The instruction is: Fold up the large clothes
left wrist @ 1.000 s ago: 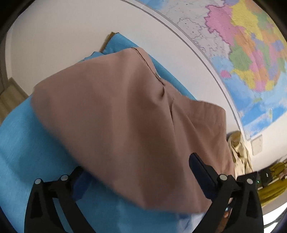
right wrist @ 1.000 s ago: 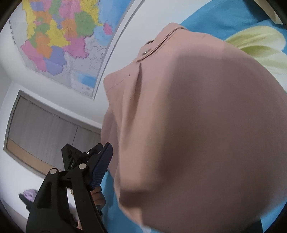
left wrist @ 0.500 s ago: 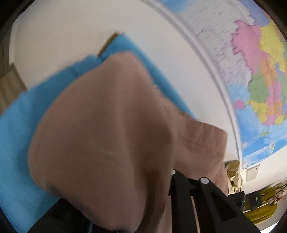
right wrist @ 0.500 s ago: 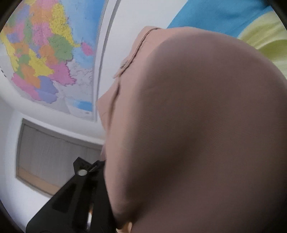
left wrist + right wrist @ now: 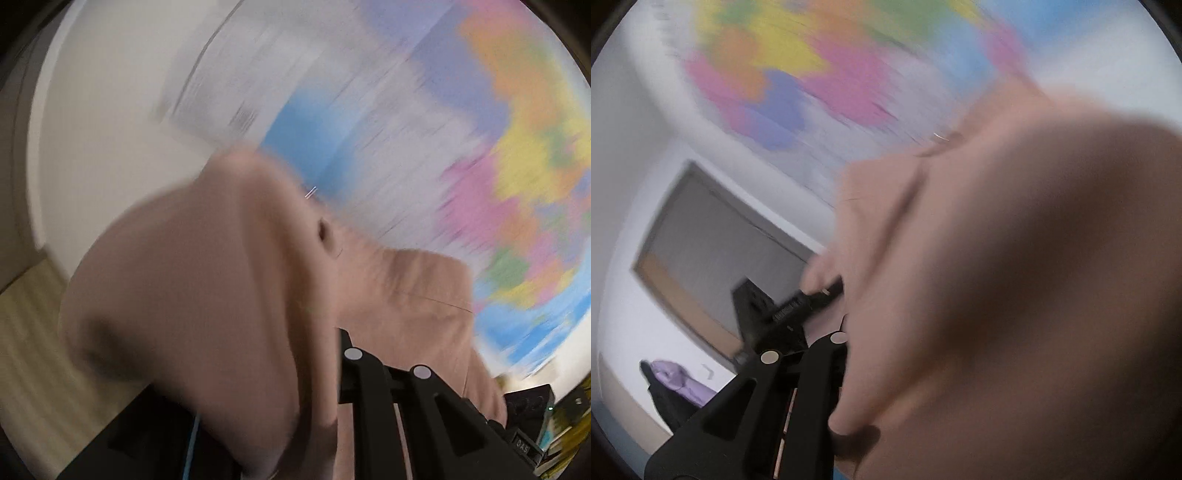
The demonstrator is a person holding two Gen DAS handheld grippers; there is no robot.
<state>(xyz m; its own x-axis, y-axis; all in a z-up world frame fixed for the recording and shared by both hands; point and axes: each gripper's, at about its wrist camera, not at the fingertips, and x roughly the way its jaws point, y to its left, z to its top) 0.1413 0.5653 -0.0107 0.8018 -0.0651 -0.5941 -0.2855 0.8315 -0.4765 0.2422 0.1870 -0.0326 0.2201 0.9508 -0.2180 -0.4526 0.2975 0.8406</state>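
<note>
A large dusty-pink garment (image 5: pixel 221 280) hangs bunched in front of the left wrist camera, lifted into the air. My left gripper (image 5: pixel 332 354) is shut on its edge; the cloth drapes over and hides the left finger. The same pink garment (image 5: pixel 1015 277) fills the right half of the right wrist view. My right gripper (image 5: pixel 846 336) is shut on it, with the right finger hidden under cloth. The other gripper's black body (image 5: pixel 786 310) shows beyond. Both views are motion-blurred.
A coloured wall map (image 5: pixel 480 147) fills the wall behind; it also shows in the right wrist view (image 5: pixel 812 66). A grey window blind (image 5: pixel 713 240) and a purple cloth (image 5: pixel 676 376) lie at the left. Pale flooring (image 5: pixel 33 350) shows at the lower left.
Both grippers have closed on the garment and lifted it off the blue bed cover. The cameras have swung upward toward the wall map; the bed is out of view.
</note>
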